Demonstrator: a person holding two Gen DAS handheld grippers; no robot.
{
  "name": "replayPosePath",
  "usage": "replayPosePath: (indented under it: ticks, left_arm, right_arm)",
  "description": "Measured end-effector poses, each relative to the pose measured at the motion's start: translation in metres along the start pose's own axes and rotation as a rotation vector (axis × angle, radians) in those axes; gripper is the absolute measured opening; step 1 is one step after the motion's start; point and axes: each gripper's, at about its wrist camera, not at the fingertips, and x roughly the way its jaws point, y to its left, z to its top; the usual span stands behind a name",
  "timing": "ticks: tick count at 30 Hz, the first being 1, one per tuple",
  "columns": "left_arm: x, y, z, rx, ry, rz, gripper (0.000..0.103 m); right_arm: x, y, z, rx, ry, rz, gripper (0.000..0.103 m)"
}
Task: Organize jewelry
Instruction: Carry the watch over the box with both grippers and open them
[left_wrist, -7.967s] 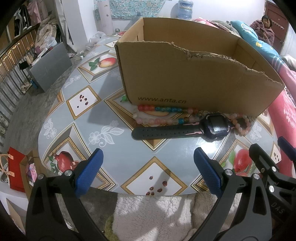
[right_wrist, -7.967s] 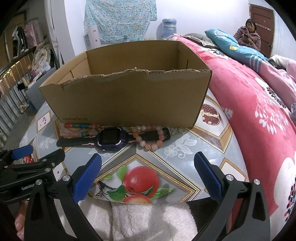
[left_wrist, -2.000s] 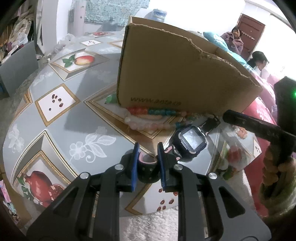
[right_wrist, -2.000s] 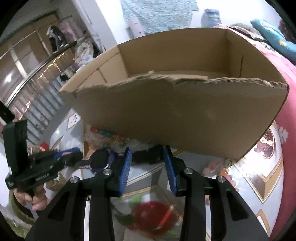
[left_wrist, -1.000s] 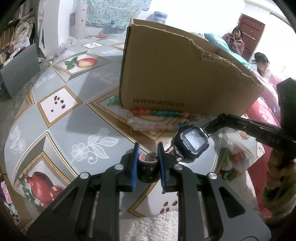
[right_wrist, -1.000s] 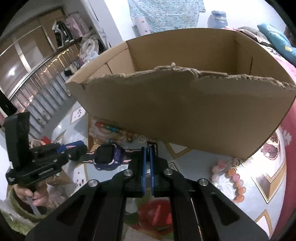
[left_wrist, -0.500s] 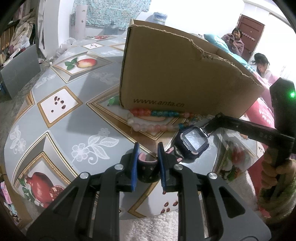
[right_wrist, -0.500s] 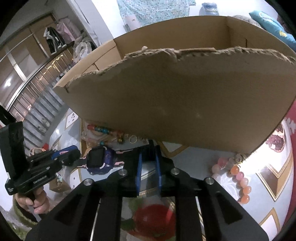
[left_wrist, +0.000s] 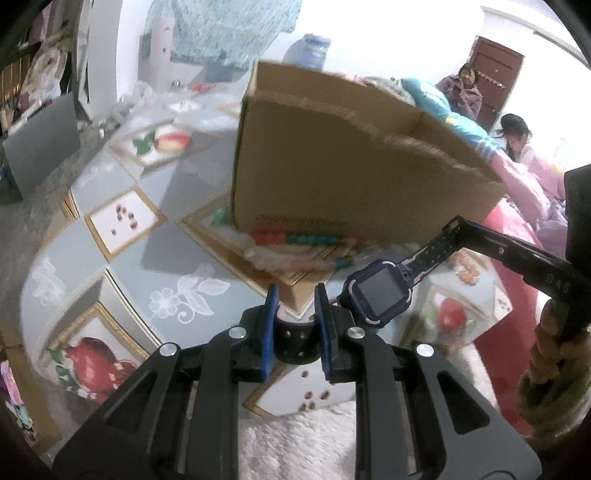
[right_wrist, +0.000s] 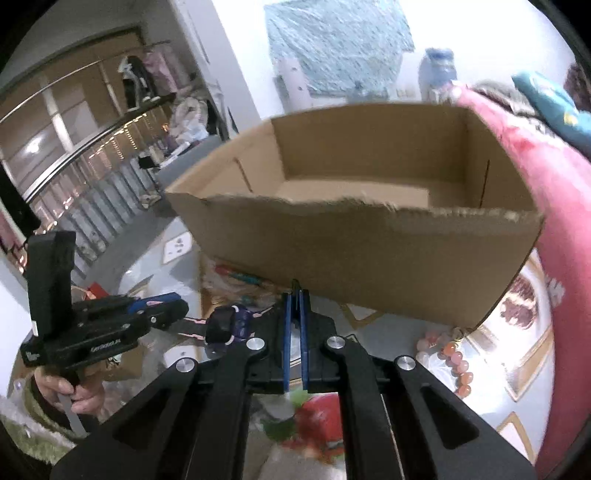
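A: Big stuff first?

B: Round table with grey fruit-print cloth (left_wrist: 110, 266), torn-rim brown cardboard box (right_wrist: 369, 258) on it, open top, looks bare inside. Pink floral bedding (right_wrist: 546, 192) runs along the box's right side.

A: My hands?

B: Both tongs tilt down toward the box's near wall. My left gripper (left_wrist: 295, 325) has its blue pads clamped on one strap end of the dark purple smartwatch with black perforated strap (left_wrist: 378, 297). My right gripper (right_wrist: 294, 325) is pinched nearly flat on the other strap end; its jaws just closed further, strap between them.

A: Watch position?

B: Strung between the two tongs, face up, off the cloth, in front of the box's near wall and below its rim. Screen dark.

A: What else?

B: Multicoloured bead bracelet (left_wrist: 295, 238) lies on the cloth touching the box's base, blurred. Pale pink-orange bead bracelet (right_wrist: 452, 356) sits near the box's right corner.

A: Room?

B: Air above the box open. Table edge close below my tongs; fuzzy white rug (left_wrist: 295, 443) under it.
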Motion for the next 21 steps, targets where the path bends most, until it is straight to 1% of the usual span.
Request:
replayPosePath:
  ticks: [1,3,6,8,10,11,12,14,16,17,18,19,20,21]
  left_arm:
    - [-0.006,-0.003,0.001,0.008,-0.011,0.0,0.018]
    - [-0.02,-0.008,0.006,0.007,-0.035,-0.026,0.018]
    - [-0.043,-0.014,0.023,0.027,-0.09,-0.055,0.018]
    - [-0.058,-0.021,0.045,0.069,-0.144,-0.066,0.018]
    - [-0.066,-0.029,0.07,0.109,-0.177,-0.065,0.018]
    - [-0.067,-0.033,0.081,0.123,-0.18,-0.063,0.018]
    - [-0.065,-0.039,0.1,0.141,-0.176,-0.056,0.018]
    - [-0.056,-0.044,0.127,0.157,-0.158,-0.054,0.018]
    - [-0.033,-0.047,0.16,0.163,-0.098,-0.037,0.018]
    - [-0.02,-0.048,0.173,0.17,-0.062,-0.028,0.018]
    - [0.002,-0.049,0.19,0.181,-0.009,-0.023,0.018]
    - [0.014,-0.049,0.2,0.188,0.022,-0.023,0.018]
    - [0.037,-0.051,0.213,0.204,0.078,-0.009,0.018]
    - [0.05,-0.051,0.217,0.219,0.106,0.007,0.018]
  right_arm:
    - [-0.009,0.002,0.001,-0.007,-0.018,0.002,0.004]
    - [-0.025,0.003,0.006,-0.009,-0.051,0.01,0.004]
    - [-0.048,0.005,0.023,-0.024,-0.111,0.025,0.004]
    - [-0.059,0.005,0.039,-0.049,-0.153,0.025,0.004]
    - [-0.066,0.001,0.059,-0.068,-0.184,0.019,0.004]
    - [-0.067,-0.003,0.073,-0.07,-0.195,0.026,0.004]
    - [-0.067,-0.007,0.086,-0.07,-0.197,0.032,0.004]
    - [-0.058,-0.019,0.112,-0.064,-0.183,0.031,0.004]
    - [-0.041,-0.033,0.135,-0.044,-0.136,0.028,0.004]
    - [-0.027,-0.043,0.147,-0.019,-0.095,0.034,0.004]
    - [-0.012,-0.055,0.158,0.01,-0.049,0.045,0.004]
    - [0.004,-0.066,0.167,0.035,0.003,0.049,0.004]
    - [0.017,-0.074,0.173,0.055,0.04,0.043,0.004]
    - [0.032,-0.084,0.179,0.077,0.084,0.039,0.004]
